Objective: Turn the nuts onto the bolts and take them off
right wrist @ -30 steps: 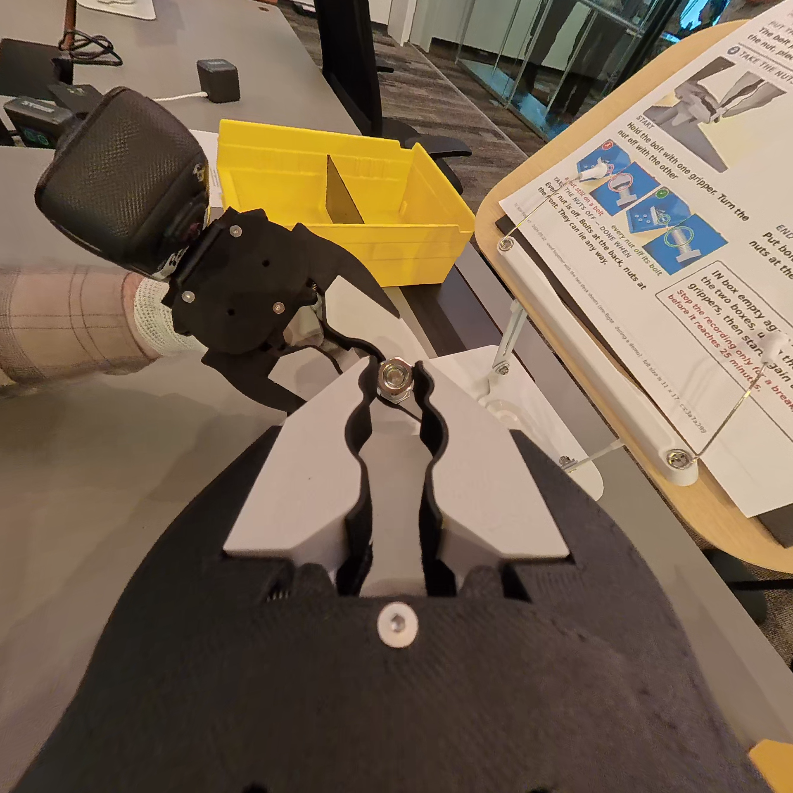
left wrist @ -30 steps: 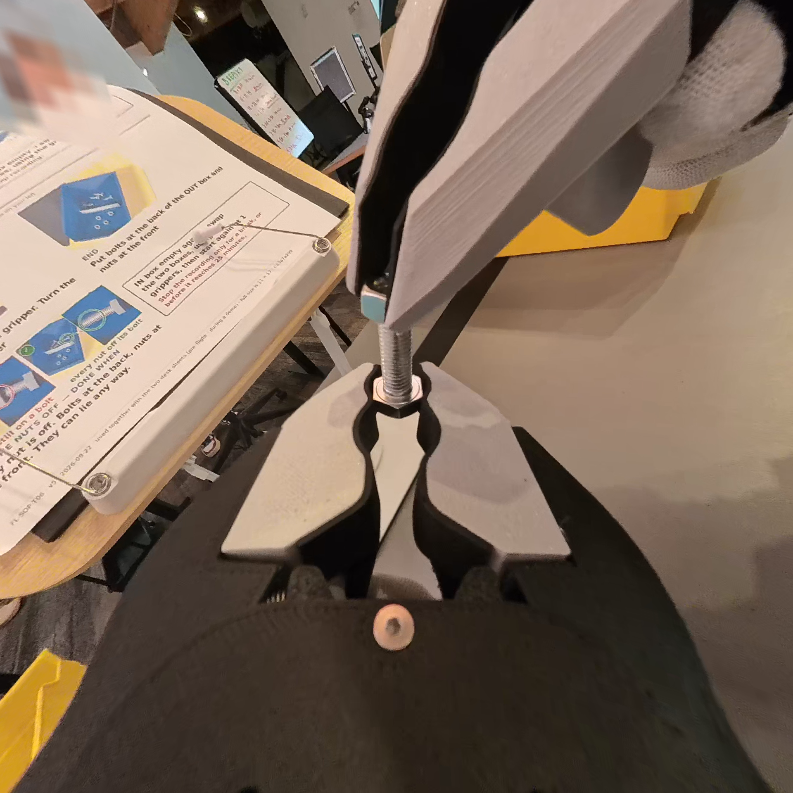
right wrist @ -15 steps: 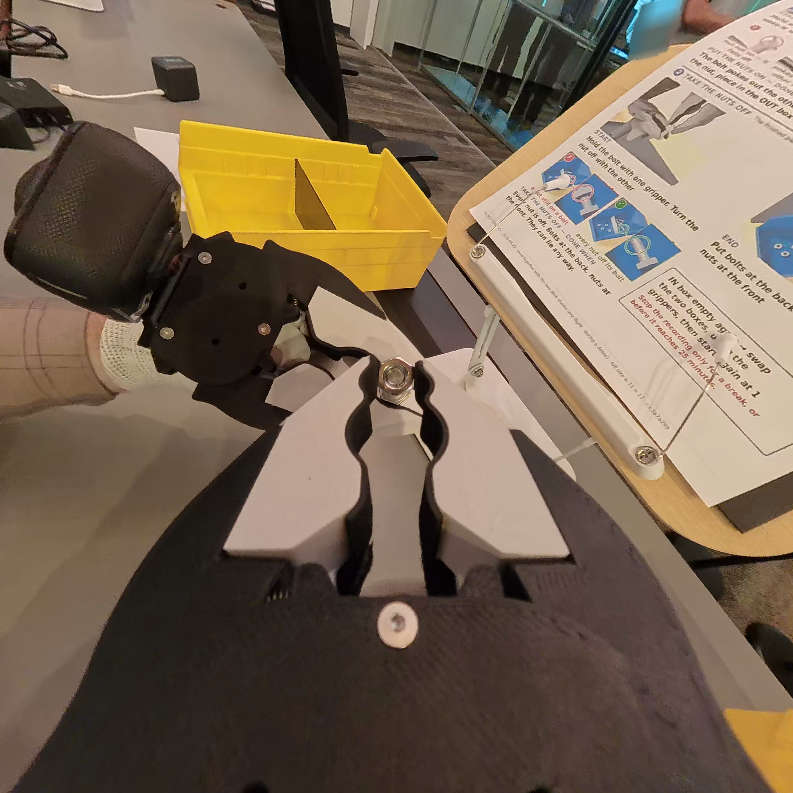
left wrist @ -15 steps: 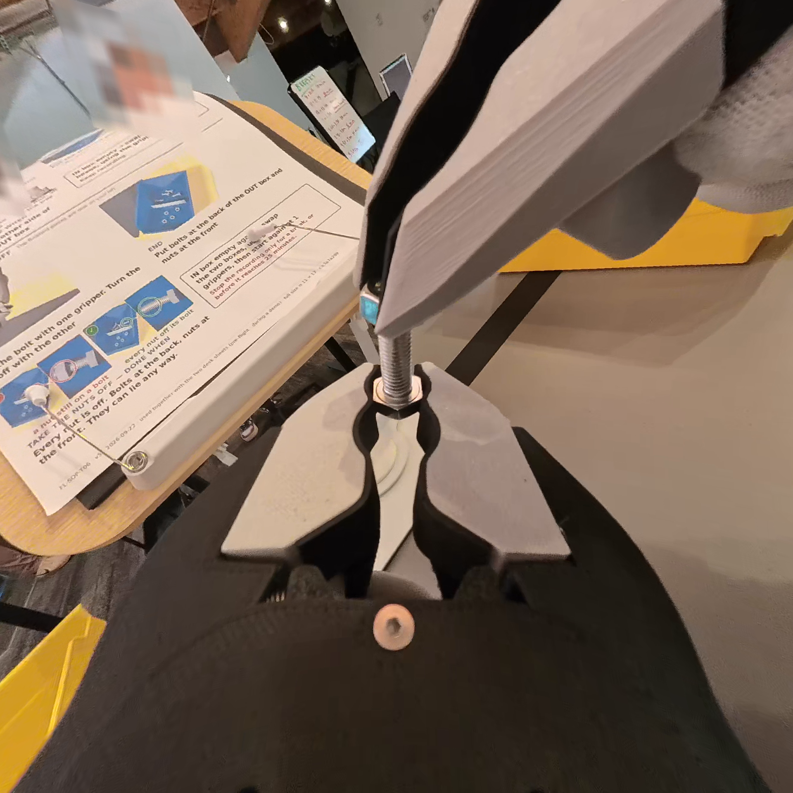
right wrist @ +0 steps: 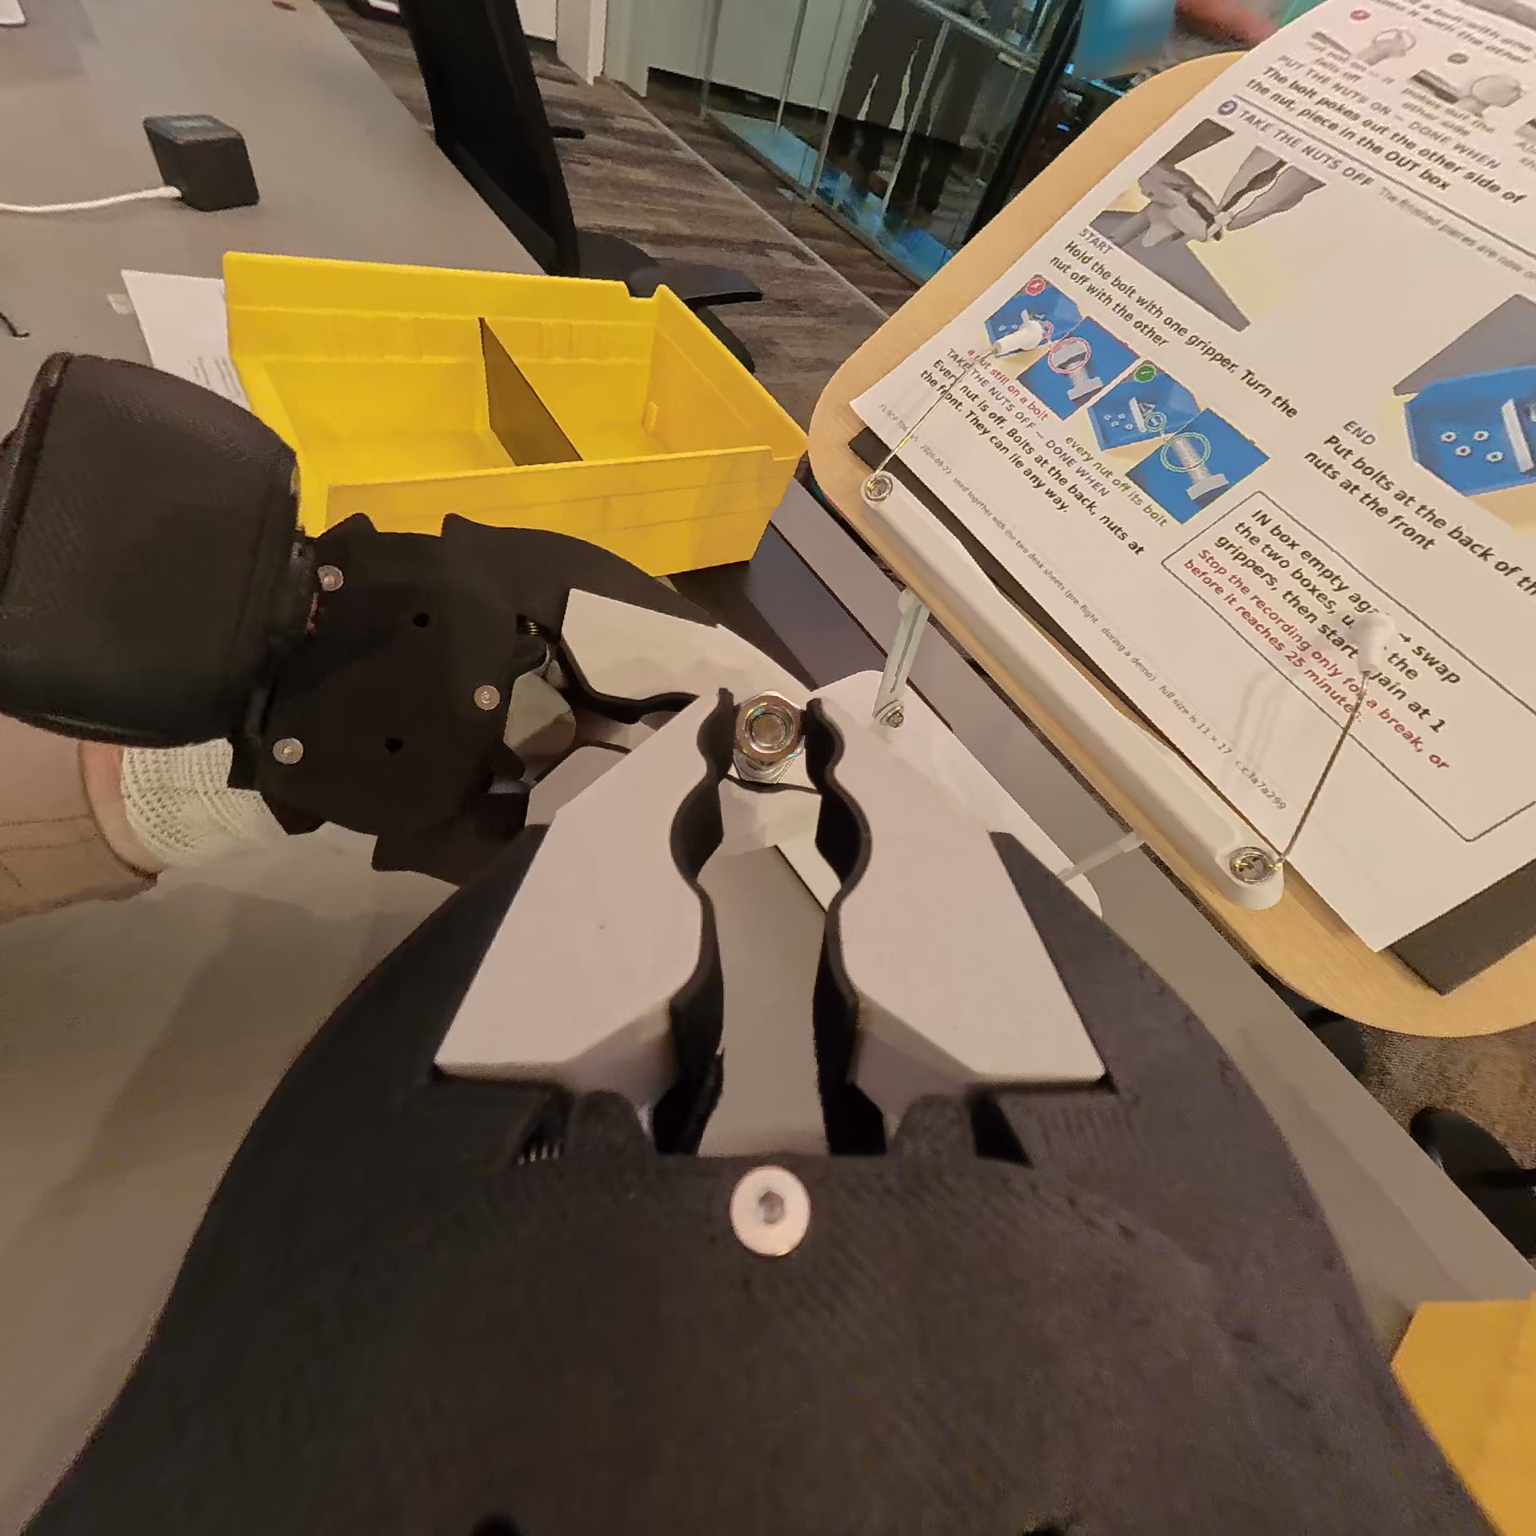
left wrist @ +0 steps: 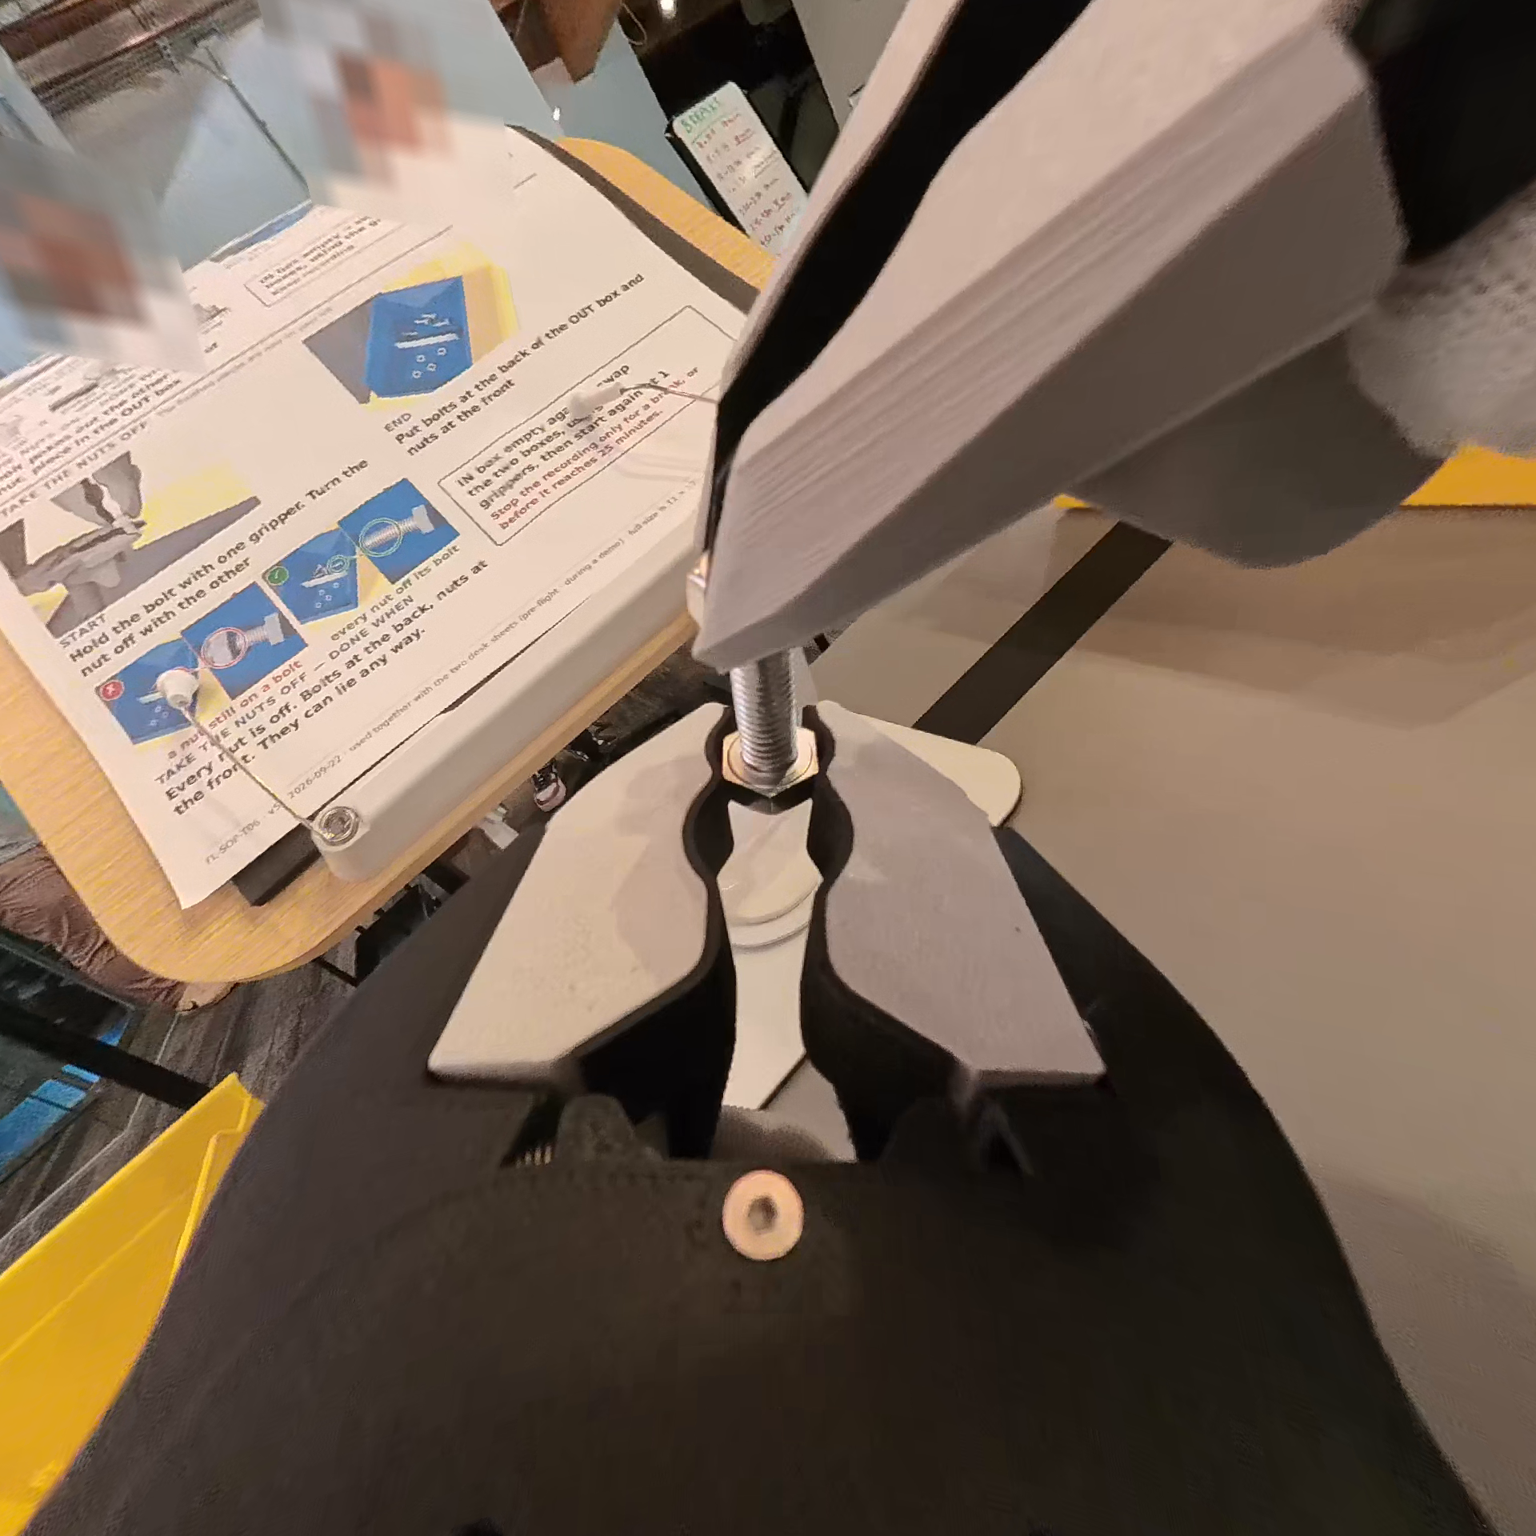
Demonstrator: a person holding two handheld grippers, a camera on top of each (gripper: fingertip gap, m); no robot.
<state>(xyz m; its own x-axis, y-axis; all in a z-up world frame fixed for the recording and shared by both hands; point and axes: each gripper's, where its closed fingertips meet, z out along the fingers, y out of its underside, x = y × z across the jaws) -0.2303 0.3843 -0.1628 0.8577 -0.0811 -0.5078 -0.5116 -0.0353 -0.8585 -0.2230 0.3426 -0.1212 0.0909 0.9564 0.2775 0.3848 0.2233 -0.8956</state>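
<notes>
A silver bolt [left wrist: 763,706] stands between my two grippers above the grey table. My left gripper [left wrist: 769,769] is shut on the hex nut [left wrist: 735,762] threaded on the bolt's shaft. The right gripper's grey fingers [left wrist: 1039,349] come down from the upper right and pinch the bolt's head end. In the right wrist view my right gripper [right wrist: 769,736] is shut on the bolt's hex head [right wrist: 766,730], seen end-on. The left gripper's black body [right wrist: 399,690] sits just behind and to the left, held by a gloved hand [right wrist: 179,798]. The nut is hidden in that view.
A yellow divided bin [right wrist: 515,432] stands behind the grippers. A printed instruction sheet [right wrist: 1247,499] lies clipped on a tilted wooden board to the right, on a white stand base [left wrist: 956,765]. Another yellow bin's edge [left wrist: 83,1288] shows at the lower left. A black charger [right wrist: 199,158] lies far back. The gap from one gripper's tips to the other's is roughly 6 centimeters.
Both grippers keep their grip. The left gripper has twisted about the bolt, so the sheet swings right in its view. In the right wrist view the left gripper has dropped lower and leftward.
</notes>
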